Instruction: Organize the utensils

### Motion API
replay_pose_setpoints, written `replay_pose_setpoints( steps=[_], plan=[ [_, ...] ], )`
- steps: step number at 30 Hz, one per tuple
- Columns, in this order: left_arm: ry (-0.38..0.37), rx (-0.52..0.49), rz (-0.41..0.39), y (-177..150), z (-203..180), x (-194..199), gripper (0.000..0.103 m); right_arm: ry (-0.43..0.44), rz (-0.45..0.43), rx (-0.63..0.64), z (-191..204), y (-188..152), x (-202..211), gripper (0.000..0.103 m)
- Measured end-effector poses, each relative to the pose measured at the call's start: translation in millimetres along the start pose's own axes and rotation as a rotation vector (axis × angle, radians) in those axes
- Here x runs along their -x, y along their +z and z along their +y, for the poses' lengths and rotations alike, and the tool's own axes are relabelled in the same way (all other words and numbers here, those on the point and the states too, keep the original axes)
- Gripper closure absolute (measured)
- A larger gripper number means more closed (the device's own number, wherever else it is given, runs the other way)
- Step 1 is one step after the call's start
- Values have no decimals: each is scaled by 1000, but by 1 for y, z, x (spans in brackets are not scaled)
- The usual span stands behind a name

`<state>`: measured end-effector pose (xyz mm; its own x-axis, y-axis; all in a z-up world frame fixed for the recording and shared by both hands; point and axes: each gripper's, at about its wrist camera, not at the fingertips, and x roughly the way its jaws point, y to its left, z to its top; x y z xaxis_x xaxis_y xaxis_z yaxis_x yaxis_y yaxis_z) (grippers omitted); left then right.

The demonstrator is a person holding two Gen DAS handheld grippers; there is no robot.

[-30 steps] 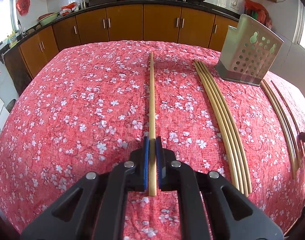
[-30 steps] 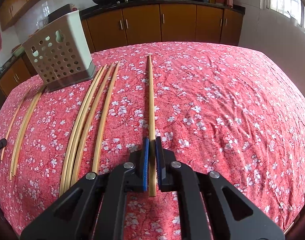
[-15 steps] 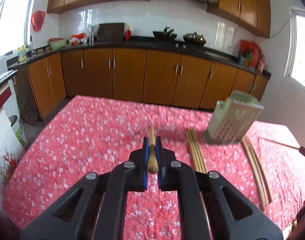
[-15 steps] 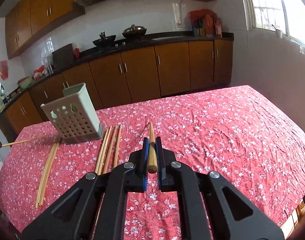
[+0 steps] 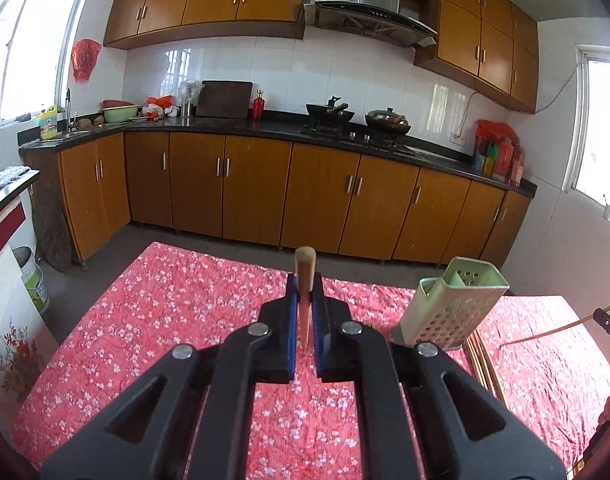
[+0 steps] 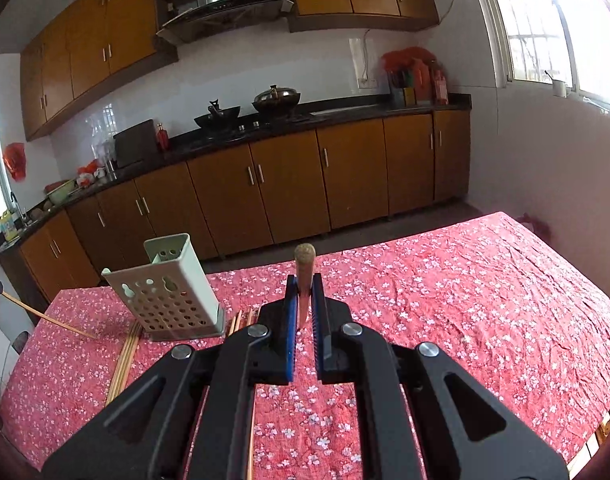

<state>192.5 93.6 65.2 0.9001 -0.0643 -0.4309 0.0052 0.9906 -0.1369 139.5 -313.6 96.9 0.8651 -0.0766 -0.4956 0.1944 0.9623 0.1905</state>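
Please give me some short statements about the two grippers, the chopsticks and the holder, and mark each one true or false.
1. The left gripper is shut on a chopstick. True.
2. The right gripper is open and holds nothing. False: it grips a chopstick.
3. The perforated holder stands on the red floral cloth. True.
4. All chopsticks are already inside the holder. False: loose chopsticks lie on the cloth beside it.
5. The cloth is plain blue. False: it is red with white flowers.
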Motion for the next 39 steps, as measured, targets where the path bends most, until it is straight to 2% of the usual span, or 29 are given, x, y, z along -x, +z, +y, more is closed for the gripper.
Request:
replay_pose_setpoints(
  steps=[9, 18, 23, 29, 39],
  plan=[
    [-58, 14, -76, 34, -15, 13, 95, 66, -69, -43, 5, 32, 7, 96],
    [-192, 2, -182, 83, -54, 40, 95, 159, -214, -66, 22, 75, 25, 96],
    [-251, -27, -194, 96, -84, 39, 95, 227, -281, -94, 33, 92, 27, 96],
    [-301, -52, -159, 94, -111, 22, 95, 272, -307, -62, 51, 100, 20, 96],
    [-302, -118, 4, 65, -141, -34, 95, 259, -179, -18, 71, 84, -22, 96]
  ],
)
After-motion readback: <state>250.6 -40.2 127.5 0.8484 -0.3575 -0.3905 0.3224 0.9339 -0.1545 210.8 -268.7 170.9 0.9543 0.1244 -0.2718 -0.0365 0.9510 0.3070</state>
